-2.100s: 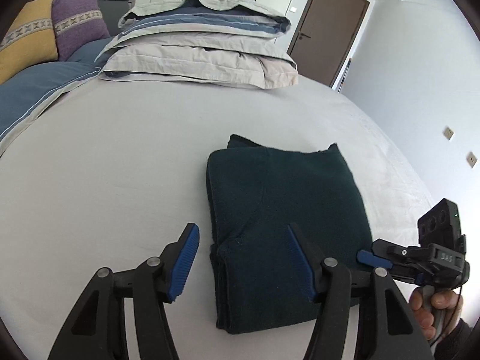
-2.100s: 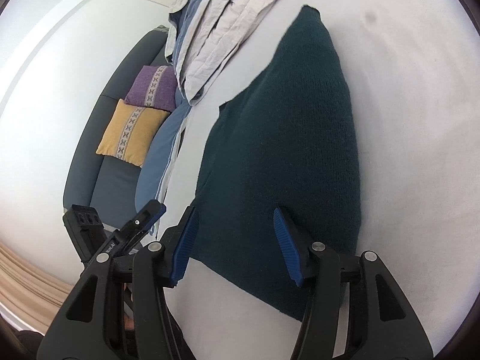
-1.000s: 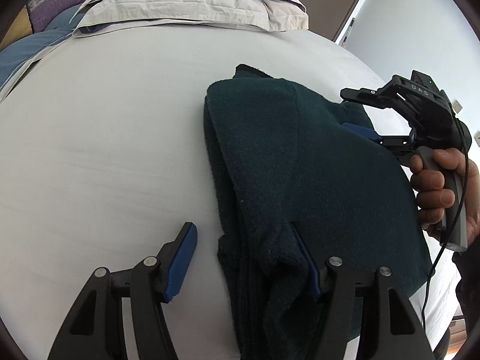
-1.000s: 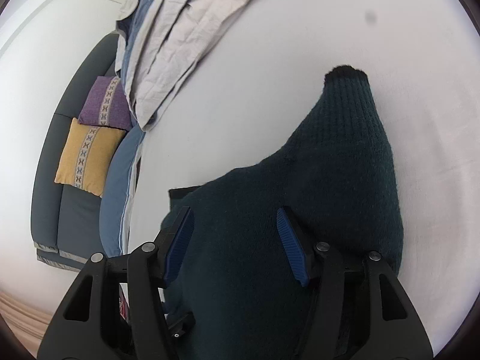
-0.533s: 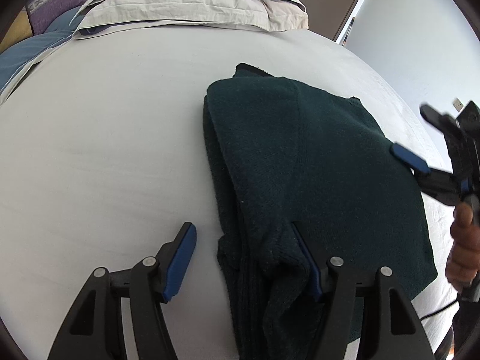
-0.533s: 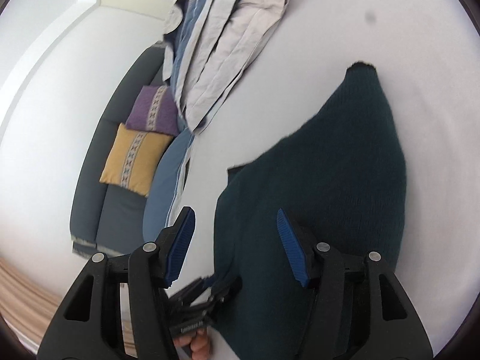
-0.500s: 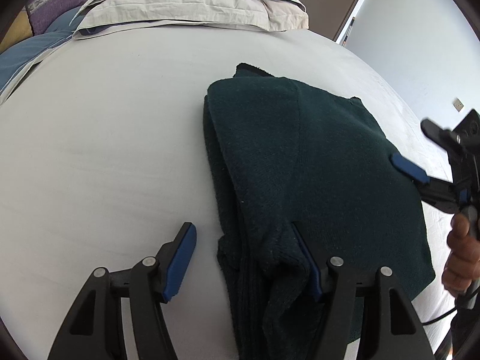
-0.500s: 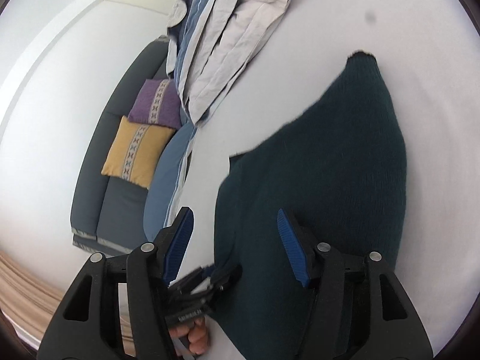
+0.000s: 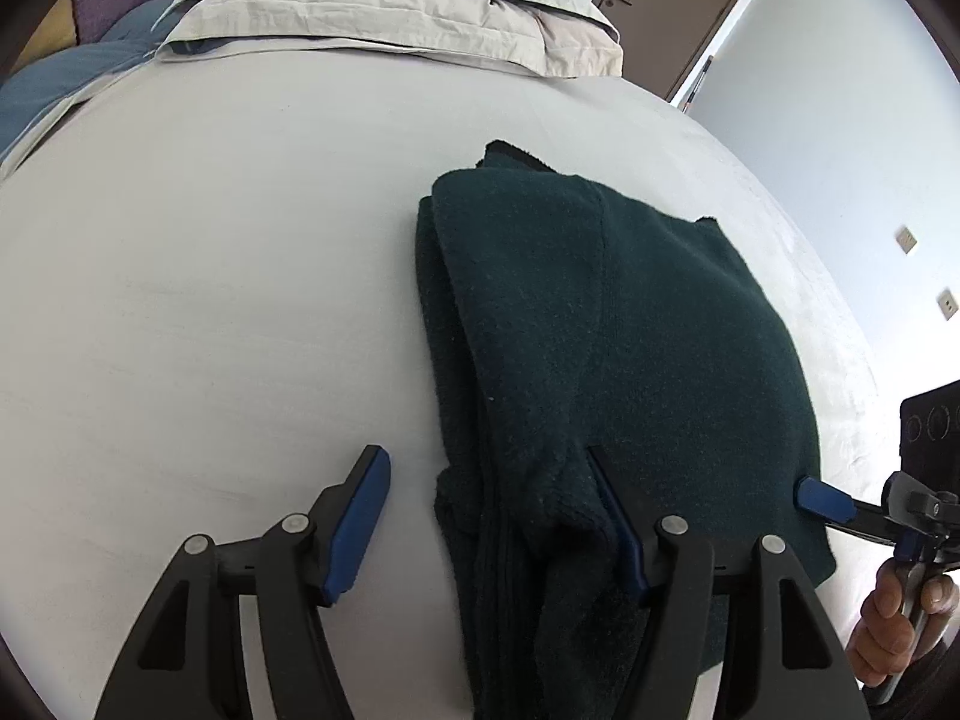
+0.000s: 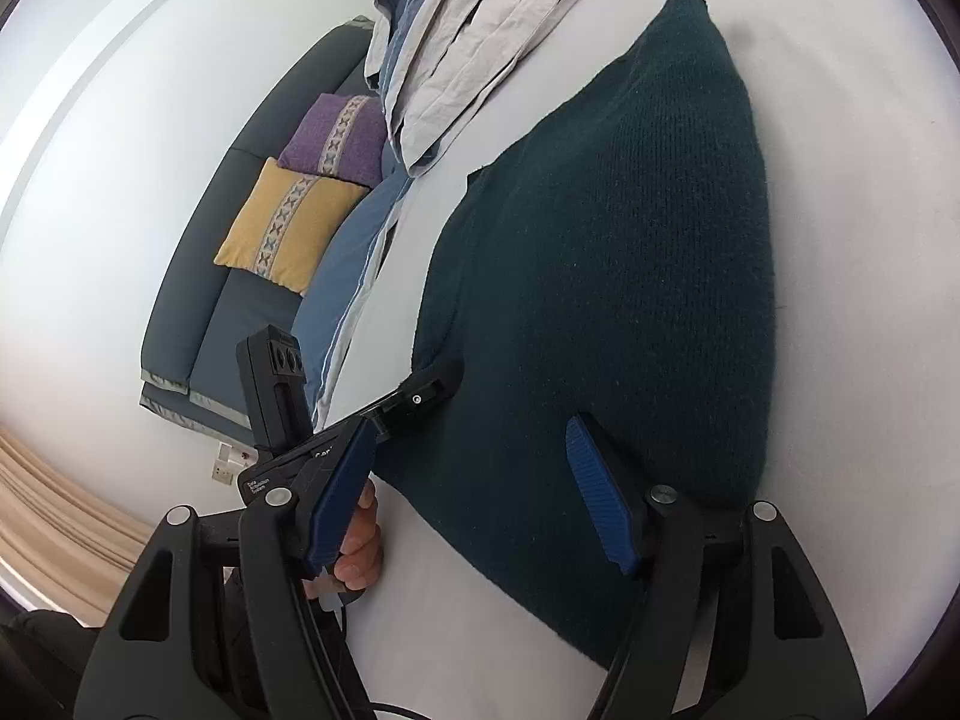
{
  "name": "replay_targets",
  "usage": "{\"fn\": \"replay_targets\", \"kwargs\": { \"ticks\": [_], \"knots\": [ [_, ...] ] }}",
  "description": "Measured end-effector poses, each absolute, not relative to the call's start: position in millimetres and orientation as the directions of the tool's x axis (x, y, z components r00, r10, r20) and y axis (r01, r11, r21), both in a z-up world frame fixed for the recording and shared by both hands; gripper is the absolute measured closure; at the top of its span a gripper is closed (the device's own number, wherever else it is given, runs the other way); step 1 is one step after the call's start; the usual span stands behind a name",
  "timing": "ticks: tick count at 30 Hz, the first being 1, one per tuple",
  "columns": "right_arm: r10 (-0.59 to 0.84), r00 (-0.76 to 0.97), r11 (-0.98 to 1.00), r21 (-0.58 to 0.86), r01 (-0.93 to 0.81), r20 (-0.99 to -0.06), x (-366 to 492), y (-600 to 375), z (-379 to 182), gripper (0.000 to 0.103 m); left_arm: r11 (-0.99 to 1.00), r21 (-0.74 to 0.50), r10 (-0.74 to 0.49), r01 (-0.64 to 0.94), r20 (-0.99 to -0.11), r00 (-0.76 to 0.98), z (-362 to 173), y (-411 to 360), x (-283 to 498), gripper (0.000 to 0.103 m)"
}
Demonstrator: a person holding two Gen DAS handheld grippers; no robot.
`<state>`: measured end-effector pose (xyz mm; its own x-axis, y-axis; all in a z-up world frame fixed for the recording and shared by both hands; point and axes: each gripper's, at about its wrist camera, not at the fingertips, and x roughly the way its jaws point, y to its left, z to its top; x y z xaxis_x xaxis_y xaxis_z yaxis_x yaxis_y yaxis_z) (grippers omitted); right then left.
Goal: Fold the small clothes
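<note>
A dark green knitted sweater (image 9: 606,348) lies folded in layers on the white bed (image 9: 210,276); it fills the right wrist view (image 10: 624,252). My left gripper (image 9: 492,516) is open at the sweater's near left corner, the bunched edge lying between its jaws, its right pad against the cloth. My right gripper (image 10: 474,486) is open at the sweater's near right edge, with the cloth between its jaws. It shows at the right edge of the left wrist view (image 9: 840,501). The left gripper's body (image 10: 282,396) shows in the right wrist view.
A pile of folded grey and blue bedding (image 9: 390,6) lies at the far end of the bed. A dark sofa (image 10: 198,312) with a yellow cushion (image 10: 288,228) and a purple cushion (image 10: 336,135) stands to the left. A brown door (image 9: 678,6) is at the back right.
My right gripper has drawn back from over the sweater to its near right edge and let the raised layer settle flat. My left gripper has stayed at the near left corner.
</note>
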<state>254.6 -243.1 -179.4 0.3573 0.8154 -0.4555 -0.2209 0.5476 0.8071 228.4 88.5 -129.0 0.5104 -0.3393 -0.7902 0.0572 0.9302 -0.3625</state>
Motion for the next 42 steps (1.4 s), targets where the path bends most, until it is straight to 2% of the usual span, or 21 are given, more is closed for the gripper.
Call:
{"fn": "replay_targets", "kwargs": {
  "ticks": [1, 4, 11, 16, 22, 24, 27, 30, 31, 33, 34, 35, 36, 38, 42],
  "knots": [
    [0.808, 0.374, 0.555, 0.802, -0.222, -0.455, 251.8, -248.6, -171.7, 0.037, 0.922, -0.386, -0.349, 0.039, -0.780, 0.519, -123.9, 97.0, 226.6, 0.034],
    [0.776, 0.427, 0.588, 0.777, -0.224, -0.464, 248.8, -270.0, -151.6, 0.036, 0.903, -0.429, -0.344, -0.012, -0.741, 0.577, -106.7, 121.9, 222.6, 0.022],
    [0.745, 0.409, 0.610, 0.786, -0.099, -0.527, 264.8, -307.9, -168.3, 0.033, 0.805, -0.593, -0.534, -0.004, -0.727, 0.431, -131.2, 131.7, 259.7, 0.023],
    [0.768, 0.358, 0.560, 0.828, 0.025, -0.531, 284.2, -318.4, -206.4, 0.034, 0.683, -0.730, -0.671, -0.037, -0.647, 0.362, -149.2, 136.3, 278.8, 0.023],
    [0.823, 0.336, 0.476, 0.879, 0.036, -0.459, 297.6, -323.3, -223.0, 0.033, 0.624, -0.779, -0.733, -0.056, -0.609, 0.302, -158.0, 137.9, 298.4, 0.024],
    [0.825, 0.318, 0.486, 0.874, 0.026, -0.468, 300.3, -321.0, -225.1, 0.033, 0.618, -0.785, -0.745, -0.052, -0.605, 0.279, -157.8, 133.9, 302.2, 0.024],
    [0.831, 0.316, 0.479, 0.878, 0.016, -0.459, 300.0, -322.3, -225.1, 0.033, 0.537, -0.841, -0.810, -0.058, -0.534, 0.244, -163.6, 128.9, 308.0, 0.024],
    [0.842, 0.323, 0.454, 0.891, 0.011, -0.433, 297.6, -321.5, -224.0, 0.034, 0.511, -0.858, -0.831, -0.053, -0.508, 0.226, -167.6, 124.8, 310.9, 0.024],
    [0.842, 0.323, 0.454, 0.891, 0.011, -0.433, 297.6, -321.5, -224.0, 0.034, 0.505, -0.861, -0.834, -0.060, -0.504, 0.225, -168.1, 124.8, 312.3, 0.026],
    [0.837, 0.319, 0.467, 0.884, 0.004, -0.444, 296.2, -319.0, -222.6, 0.035, 0.507, -0.858, -0.830, -0.076, -0.511, 0.225, -169.6, 123.5, 318.5, 0.036],
    [0.831, 0.315, 0.482, 0.876, 0.005, -0.459, 297.0, -317.5, -221.8, 0.035, 0.517, -0.851, -0.823, -0.086, -0.523, 0.222, -172.0, 122.8, 320.1, 0.051],
    [0.831, 0.315, 0.482, 0.876, 0.005, -0.459, 297.0, -317.5, -221.8, 0.041, 0.529, -0.843, -0.814, -0.097, -0.537, 0.221, -175.0, 121.8, 320.8, 0.063],
    [0.805, 0.300, 0.530, 0.848, 0.024, -0.512, 299.7, -313.6, -222.6, 0.046, 0.526, -0.844, -0.815, -0.102, -0.535, 0.222, -177.7, 121.1, 320.5, 0.065],
    [0.796, 0.293, 0.547, 0.837, 0.026, -0.530, 300.9, -312.6, -222.7, 0.052, 0.532, -0.841, -0.810, -0.094, -0.538, 0.234, -176.9, 119.8, 319.0, 0.071],
    [0.766, 0.304, 0.588, 0.808, 0.022, -0.566, 295.1, -312.5, -213.7, 0.062, 0.562, -0.823, -0.785, -0.087, -0.563, 0.260, -167.7, 119.0, 308.9, 0.077]
  ]
}}
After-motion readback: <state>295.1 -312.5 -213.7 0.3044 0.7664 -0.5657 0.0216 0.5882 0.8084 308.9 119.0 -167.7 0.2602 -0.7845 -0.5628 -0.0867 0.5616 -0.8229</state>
